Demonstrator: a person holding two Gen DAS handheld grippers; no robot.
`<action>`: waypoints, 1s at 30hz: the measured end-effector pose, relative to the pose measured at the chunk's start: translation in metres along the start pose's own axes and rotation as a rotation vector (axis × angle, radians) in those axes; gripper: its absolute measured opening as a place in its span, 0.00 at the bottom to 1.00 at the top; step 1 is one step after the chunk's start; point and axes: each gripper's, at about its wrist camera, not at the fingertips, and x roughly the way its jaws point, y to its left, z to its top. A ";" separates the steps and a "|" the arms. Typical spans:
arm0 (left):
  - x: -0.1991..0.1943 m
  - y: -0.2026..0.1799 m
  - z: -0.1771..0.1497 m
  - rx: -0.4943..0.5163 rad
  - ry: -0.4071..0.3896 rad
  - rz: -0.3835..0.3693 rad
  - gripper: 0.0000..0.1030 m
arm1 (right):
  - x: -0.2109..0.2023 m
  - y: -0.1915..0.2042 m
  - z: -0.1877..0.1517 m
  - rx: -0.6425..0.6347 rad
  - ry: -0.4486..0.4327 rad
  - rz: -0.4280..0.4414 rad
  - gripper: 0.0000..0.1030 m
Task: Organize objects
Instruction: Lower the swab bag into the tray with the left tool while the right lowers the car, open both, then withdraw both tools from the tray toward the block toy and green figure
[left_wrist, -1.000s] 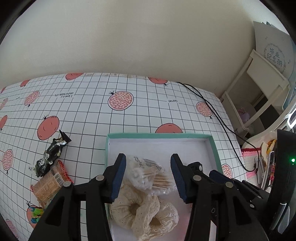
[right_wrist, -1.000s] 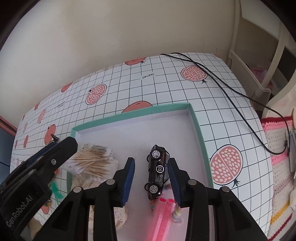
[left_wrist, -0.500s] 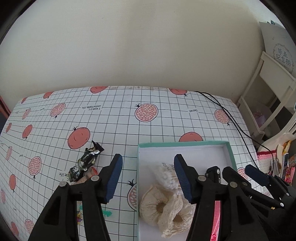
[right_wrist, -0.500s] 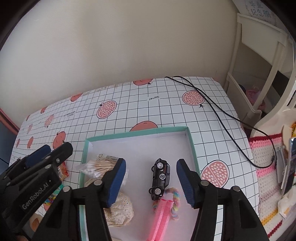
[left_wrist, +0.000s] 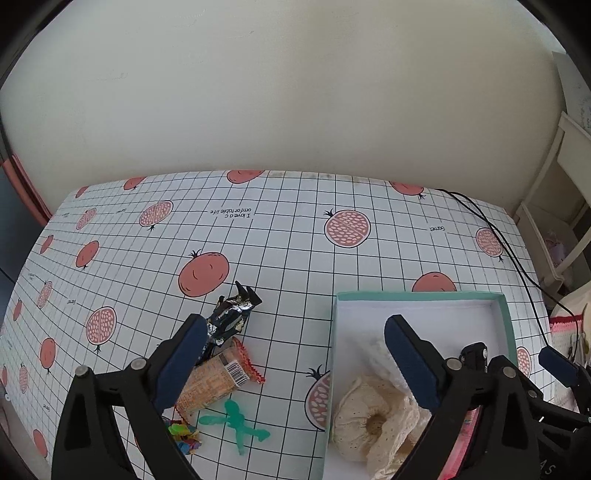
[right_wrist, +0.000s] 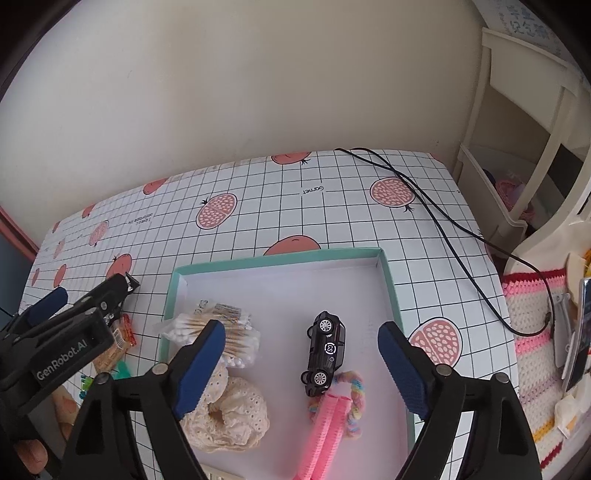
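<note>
Both grippers have pulled back and spread wide, each holding nothing.

Left gripper (left_wrist: 293, 341) hangs over the table's near edge between the snack packets (left_wrist: 221, 376) and the teal tray (right_wrist: 391, 291); right gripper (right_wrist: 301, 349) hangs above the tray, where the toy car (right_wrist: 327, 352), cotton swabs (right_wrist: 218, 330) and lace scrunchie (right_wrist: 229, 417) lie.

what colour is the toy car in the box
Black, with silver wheels and a white roundel on its roof; clearest in the right wrist view.

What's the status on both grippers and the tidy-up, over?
Left gripper open, empty, above the table. Right gripper open, empty, over the box. Toy car lies in the box. Snack packets lie outside. Nothing in the way.
</note>
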 end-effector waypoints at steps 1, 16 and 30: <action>0.001 0.000 0.000 -0.001 0.003 0.001 0.94 | 0.001 0.001 -0.001 -0.007 0.000 0.000 0.90; 0.008 0.006 -0.001 -0.049 0.020 0.031 0.94 | 0.010 0.005 -0.003 -0.041 -0.002 0.023 1.00; -0.004 0.016 -0.002 -0.044 0.037 0.028 0.94 | -0.008 0.026 -0.002 -0.083 -0.024 0.053 1.00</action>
